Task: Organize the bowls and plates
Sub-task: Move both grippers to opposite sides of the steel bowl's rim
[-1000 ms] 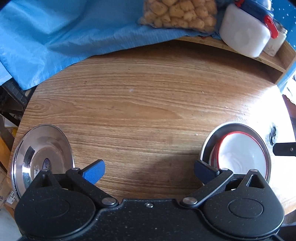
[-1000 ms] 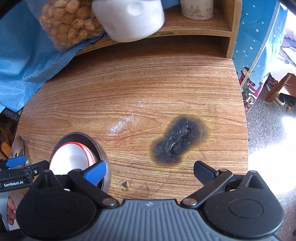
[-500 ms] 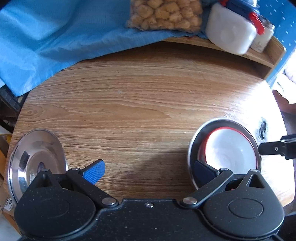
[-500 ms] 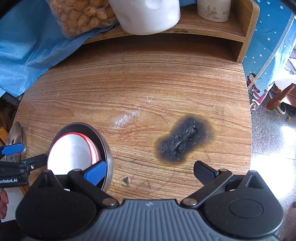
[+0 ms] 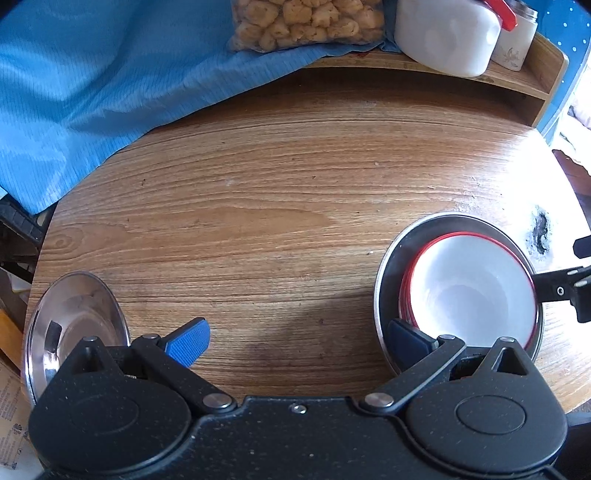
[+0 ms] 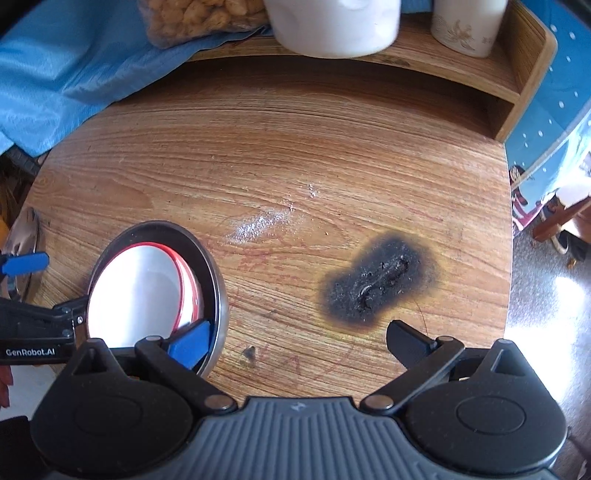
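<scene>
White red-rimmed bowls (image 5: 476, 291) sit nested in a steel plate (image 5: 384, 273) at the table's front right; the stack also shows in the right wrist view (image 6: 140, 291), with the plate's rim (image 6: 218, 280) around it. A second steel plate (image 5: 74, 317) lies at the front left edge. My left gripper (image 5: 297, 339) is open and empty above the table, its right finger over the stack's near rim. My right gripper (image 6: 299, 339) is open and empty, its left finger over the stack's rim.
The round wooden table (image 5: 277, 206) has a burn mark (image 6: 376, 284) at the right. A blue cloth (image 5: 92, 85), a bag of snacks (image 5: 306, 22), a white jug (image 5: 443, 33) and a jar (image 6: 469, 26) stand along the back shelf (image 6: 491, 85).
Both grippers have drawn back and turned a little, so the bowl stack sits further left in the left view and more shelf shows. The dishes have not moved.
</scene>
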